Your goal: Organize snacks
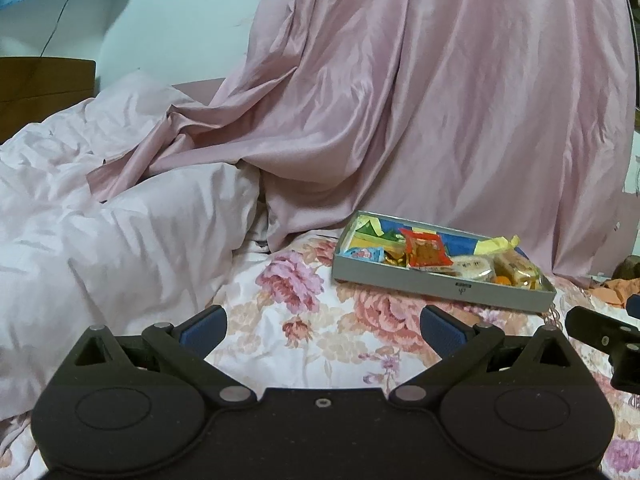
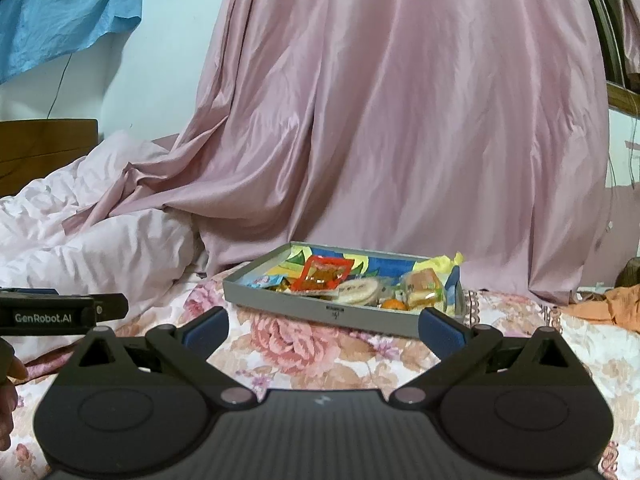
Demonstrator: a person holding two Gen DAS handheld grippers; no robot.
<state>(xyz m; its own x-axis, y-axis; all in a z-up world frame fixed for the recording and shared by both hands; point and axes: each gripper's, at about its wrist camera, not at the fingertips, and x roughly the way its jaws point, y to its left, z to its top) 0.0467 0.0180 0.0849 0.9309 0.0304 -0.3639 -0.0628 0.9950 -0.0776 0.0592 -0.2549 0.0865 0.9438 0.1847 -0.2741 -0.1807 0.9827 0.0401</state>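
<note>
On the floral bedspread, seen from the left wrist, the shallow grey cardboard tray sits ahead and to the right, with the wrapped snacks inside it: a red-edged clear packet on top, a round pale cake and a cellophane-wrapped pastry toward its right end, a small blue sachet at its left. The left gripper hangs short of the tray, blue pads spread wide with nothing between them. To sort well, I would approach the red packet from above by one corner, since it overlaps its neighbours and pinching the middle could drag them along. A rumpled pale pink duvet crowds the left, and a pink satin drape falls right behind the tray, so little room lies beyond it.

From the right wrist, the tray lies almost dead ahead. The right gripper is likewise released and empty, its right pad overlapping the tray's near corner in this view; whether it touches, I cannot tell. The tray's low wall could catch a level approach. Orange cloth lies at the right.
</note>
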